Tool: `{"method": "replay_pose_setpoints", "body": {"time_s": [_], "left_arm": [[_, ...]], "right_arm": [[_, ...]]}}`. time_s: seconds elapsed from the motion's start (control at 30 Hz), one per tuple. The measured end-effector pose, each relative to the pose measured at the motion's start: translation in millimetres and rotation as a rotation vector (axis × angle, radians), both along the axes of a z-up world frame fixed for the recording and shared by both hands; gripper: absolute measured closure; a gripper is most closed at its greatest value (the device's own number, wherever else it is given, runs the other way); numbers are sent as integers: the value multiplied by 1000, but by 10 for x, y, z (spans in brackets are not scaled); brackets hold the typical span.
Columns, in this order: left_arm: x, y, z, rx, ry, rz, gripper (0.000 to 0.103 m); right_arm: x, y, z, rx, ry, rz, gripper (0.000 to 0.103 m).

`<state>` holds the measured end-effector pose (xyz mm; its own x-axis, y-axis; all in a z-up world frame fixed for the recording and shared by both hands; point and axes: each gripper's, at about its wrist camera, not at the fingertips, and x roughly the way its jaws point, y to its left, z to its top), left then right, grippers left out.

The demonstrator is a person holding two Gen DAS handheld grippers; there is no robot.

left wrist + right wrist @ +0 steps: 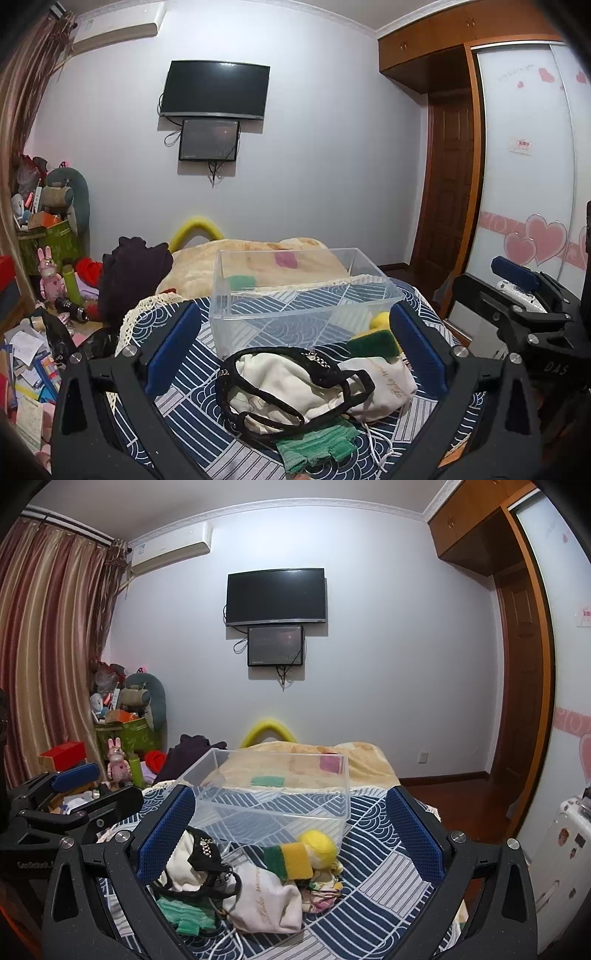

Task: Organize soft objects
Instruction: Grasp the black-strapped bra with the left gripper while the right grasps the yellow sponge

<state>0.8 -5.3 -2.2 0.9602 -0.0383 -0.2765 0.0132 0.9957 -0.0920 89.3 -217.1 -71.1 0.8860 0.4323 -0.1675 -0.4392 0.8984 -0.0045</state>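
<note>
A clear plastic bin (295, 295) stands empty on the patterned bedspread; it also shows in the right wrist view (273, 794). In front of it lies a pile of soft things: a white cloth with a black strap (295, 387), a white drawstring pouch (266, 901), a green knit glove (317, 443), a yellow-green sponge (291, 860) and a yellow ball (317, 845). My left gripper (295, 350) is open above the pile. My right gripper (288, 834) is open above the sponge and pouch. Both are empty.
A beige blanket (258, 266) and dark clothes (133, 273) lie behind the bin. Cluttered floor with toys and papers (33, 362) is at left. A wardrobe (524, 166) and door are at right. The right gripper's body (524, 302) shows beside the left one.
</note>
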Motion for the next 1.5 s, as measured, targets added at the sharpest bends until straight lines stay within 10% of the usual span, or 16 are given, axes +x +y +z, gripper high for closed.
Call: {"method": "replay_pose_setpoints", "body": {"time_s": [0.87, 1.13, 1.27, 1.5], "left_arm": [[871, 522, -893, -145, 317, 22, 19], [845, 399, -902, -105, 304, -23, 47], [805, 353, -876, -87, 294, -22, 59], [742, 391, -782, -89, 263, -24, 82]], "right_arm": [[752, -68, -525, -41, 301, -10, 34], [688, -52, -501, -22, 331, 87, 42], [670, 1, -528, -30, 349, 129, 68], [729, 107, -622, -61, 385, 151, 77]]}}
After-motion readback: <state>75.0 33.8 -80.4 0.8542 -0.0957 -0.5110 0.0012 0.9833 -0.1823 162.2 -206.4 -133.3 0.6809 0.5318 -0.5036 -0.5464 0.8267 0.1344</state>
